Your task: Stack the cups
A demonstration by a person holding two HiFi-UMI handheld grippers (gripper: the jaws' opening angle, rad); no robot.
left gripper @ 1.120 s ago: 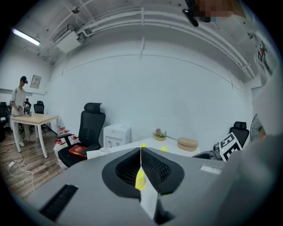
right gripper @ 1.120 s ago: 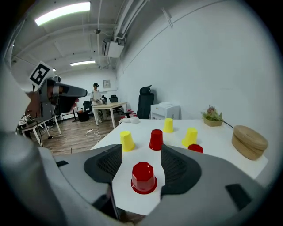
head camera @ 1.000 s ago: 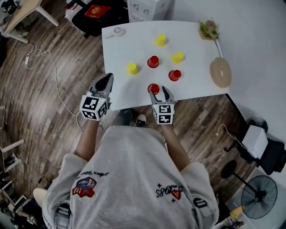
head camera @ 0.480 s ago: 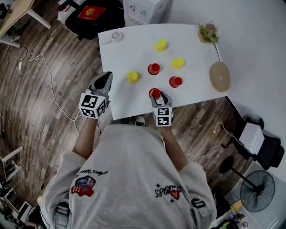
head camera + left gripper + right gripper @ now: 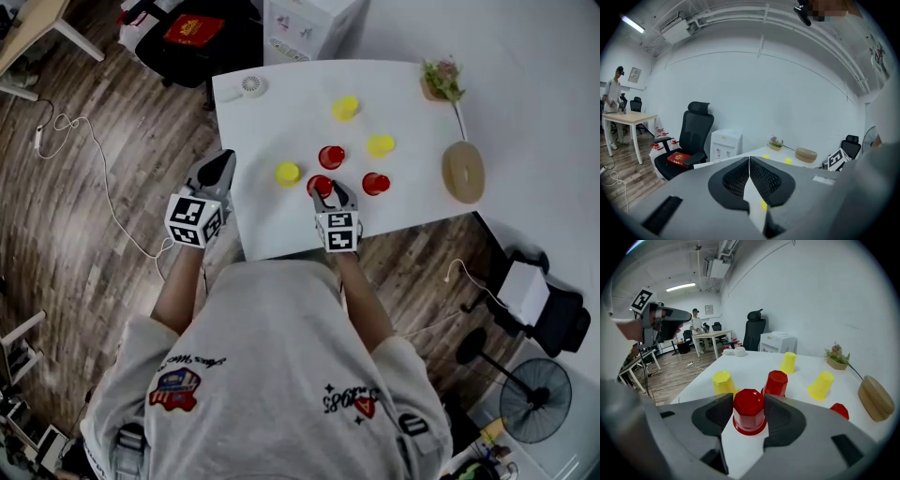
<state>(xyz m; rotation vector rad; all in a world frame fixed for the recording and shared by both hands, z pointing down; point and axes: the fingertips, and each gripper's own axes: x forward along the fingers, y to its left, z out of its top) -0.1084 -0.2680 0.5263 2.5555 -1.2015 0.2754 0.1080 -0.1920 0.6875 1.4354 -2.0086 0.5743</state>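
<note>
Since the right gripper (image 5: pixel 749 401) has just been closing and its fingers (image 5: pixel 714 414) now press both flanks of the near red cup (image 5: pixel 749 418), I read that as a hold, with the fingers kept fairly wide by the cup's body. The cup is upside down with its long axis upright; its rim is at or just off the table (image 5: pixel 277 230), I can't tell which. The key relation is that the second red cup (image 5: pixel 330 157) stands just beyond it at about 1 o'clock in the head view, also inverted and upright, near but not touching. My call for the next move is lift, a short carry toward 1 o'clock, then straight down with the axes lined up. The nearest yellow cup (image 5: pixel 287 173) sits just beside the held one at 10 o'clock and is a likely thing to clip. The third red cup (image 5: pixel 375 183) is at 3 o'clock, apart. Two more yellow cups stand further out, one (image 5: pixel 381 145) at 2 o'clock and the far one (image 5: pixel 345 108) near 12. The left gripper (image 5: pixel 221 165) hangs off the table's left edge at 9 o'clock with its fingers pressed together and nothing between them, so the right hand is nearer to every cup. All six cups are mouth-down and single — none nested, and I can see nothing inside any of them. A small planter (image 5: pixel 441 82) at the far right corner holds a plant.
</note>
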